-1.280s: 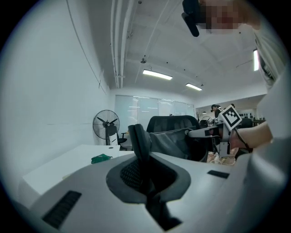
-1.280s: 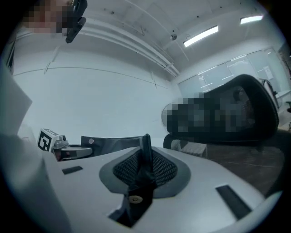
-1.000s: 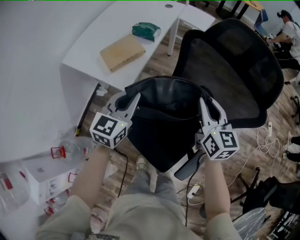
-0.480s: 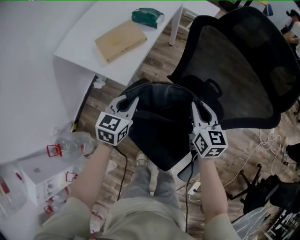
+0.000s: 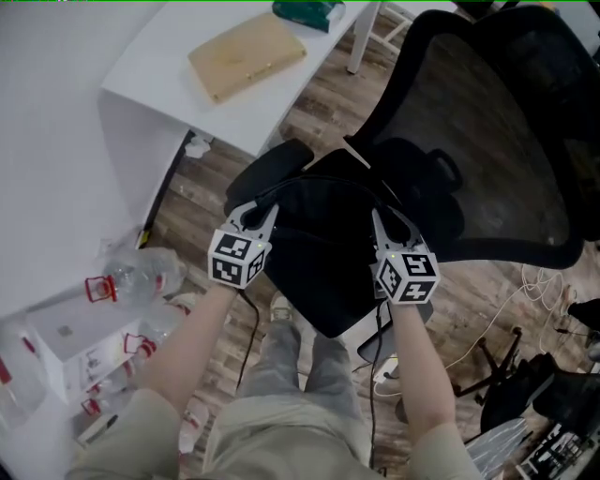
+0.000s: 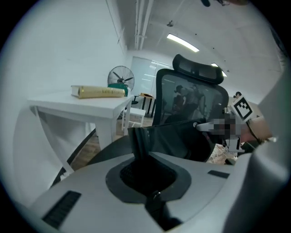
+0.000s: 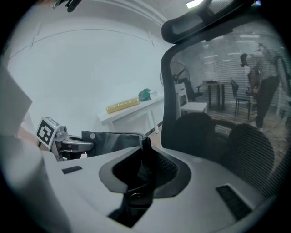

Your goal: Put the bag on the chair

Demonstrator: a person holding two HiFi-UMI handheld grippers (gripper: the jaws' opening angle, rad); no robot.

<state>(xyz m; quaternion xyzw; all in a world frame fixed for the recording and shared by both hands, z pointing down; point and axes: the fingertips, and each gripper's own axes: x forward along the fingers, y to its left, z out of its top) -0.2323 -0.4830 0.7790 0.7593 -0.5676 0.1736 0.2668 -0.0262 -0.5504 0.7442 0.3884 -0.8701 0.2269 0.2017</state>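
Observation:
A black bag [image 5: 323, 253] hangs stretched between my two grippers, low over the seat [image 5: 267, 176] of a black mesh office chair [image 5: 487, 141]. My left gripper [image 5: 255, 214] is shut on the bag's left rim, and in the left gripper view the dark fabric rim [image 6: 138, 136] stands pinched in the jaws. On the opposite rim my right gripper [image 5: 384, 225] is shut too, its jaws clamping the fabric edge [image 7: 145, 145]. The bag covers most of the seat. Whether its bottom touches the seat I cannot tell.
A white table [image 5: 141, 94] stands at the left with a tan box [image 5: 246, 56] and a green packet [image 5: 309, 9]. Clear plastic bottles [image 5: 131, 281] lie on the wooden floor beside it. Cables [image 5: 525, 291] and dark gear lie at the right.
Both grippers have sunk together with the bag, down towards the chair seat. The bag's mouth, open wide before, now looks flatter and more stretched.

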